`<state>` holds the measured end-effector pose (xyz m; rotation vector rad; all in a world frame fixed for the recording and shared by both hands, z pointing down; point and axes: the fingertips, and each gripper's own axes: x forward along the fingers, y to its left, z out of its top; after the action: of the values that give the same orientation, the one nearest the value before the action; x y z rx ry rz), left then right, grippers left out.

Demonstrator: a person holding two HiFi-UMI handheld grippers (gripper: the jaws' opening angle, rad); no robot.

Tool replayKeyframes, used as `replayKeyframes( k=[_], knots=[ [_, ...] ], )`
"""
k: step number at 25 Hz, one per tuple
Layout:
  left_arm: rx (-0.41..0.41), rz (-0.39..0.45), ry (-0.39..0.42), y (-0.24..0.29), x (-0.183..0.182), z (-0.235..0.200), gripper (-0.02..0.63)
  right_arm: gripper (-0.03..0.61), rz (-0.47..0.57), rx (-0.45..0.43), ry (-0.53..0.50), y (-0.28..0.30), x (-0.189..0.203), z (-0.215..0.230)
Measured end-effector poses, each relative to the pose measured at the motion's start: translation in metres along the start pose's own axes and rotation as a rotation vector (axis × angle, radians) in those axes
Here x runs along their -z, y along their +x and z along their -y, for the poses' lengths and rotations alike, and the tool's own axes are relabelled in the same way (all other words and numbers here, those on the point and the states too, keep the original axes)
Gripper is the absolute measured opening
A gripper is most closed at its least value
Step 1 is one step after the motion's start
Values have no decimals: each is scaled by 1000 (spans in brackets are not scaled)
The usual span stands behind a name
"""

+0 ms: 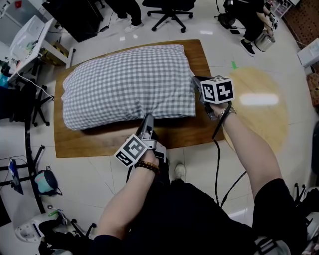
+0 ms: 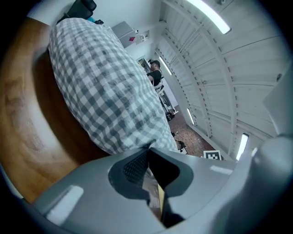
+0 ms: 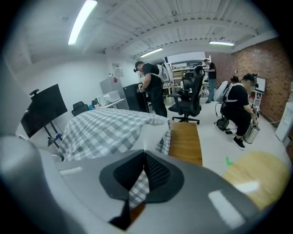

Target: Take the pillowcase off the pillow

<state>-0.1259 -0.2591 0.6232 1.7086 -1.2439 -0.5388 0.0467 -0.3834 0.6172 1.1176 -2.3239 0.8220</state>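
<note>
A pillow in a grey-and-white checked pillowcase (image 1: 129, 84) lies on a low wooden table (image 1: 89, 142). My left gripper (image 1: 147, 119) is at the pillow's near edge, shut on a fold of the pillowcase (image 2: 100, 87), which runs into the closed tips of that gripper (image 2: 149, 153). My right gripper (image 1: 197, 82) is at the pillow's right end, shut on the checked cloth (image 3: 105, 130), a strip of which hangs between its pads (image 3: 158, 171). In the right gripper view the white pillow (image 3: 153, 132) shows at the case's opening, just beyond the right gripper (image 3: 144, 157).
A round pale wooden table (image 1: 259, 109) stands to the right of the wooden one. An office chair (image 1: 169, 12) and a crouching person (image 1: 249, 20) are beyond the far edge. Stands and equipment (image 1: 30, 104) crowd the left side. A black cable (image 1: 217, 164) hangs from my right gripper.
</note>
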Motion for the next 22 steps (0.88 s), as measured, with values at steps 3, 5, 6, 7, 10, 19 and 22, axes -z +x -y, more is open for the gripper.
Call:
replayKeyframes(
  k=[3,5,6,7,10,19,22],
  knots=[
    [0,27,4,-10,-4,-3,9,6,13,-8,3,-4,3,-3],
    [-9,49,3,-17,-9,-5,6,5,19,7,-5,-9,3,-1],
    [-18,63,2,-21,-12,-8,3,5,26,19,-5,-13,1,1],
    [-28,76,0,-25,-14,-11,3,5,34,29,1,-18,1,5],
    [-44,110,5,-39,-17,-22,3,5,51,45,28,-30,7,18],
    [-60,187,1,-73,-39,-42,3,5,66,104,21,-56,17,37],
    [-65,193,-4,-78,-45,-46,4,5,53,114,52,-56,25,40]
  ],
)
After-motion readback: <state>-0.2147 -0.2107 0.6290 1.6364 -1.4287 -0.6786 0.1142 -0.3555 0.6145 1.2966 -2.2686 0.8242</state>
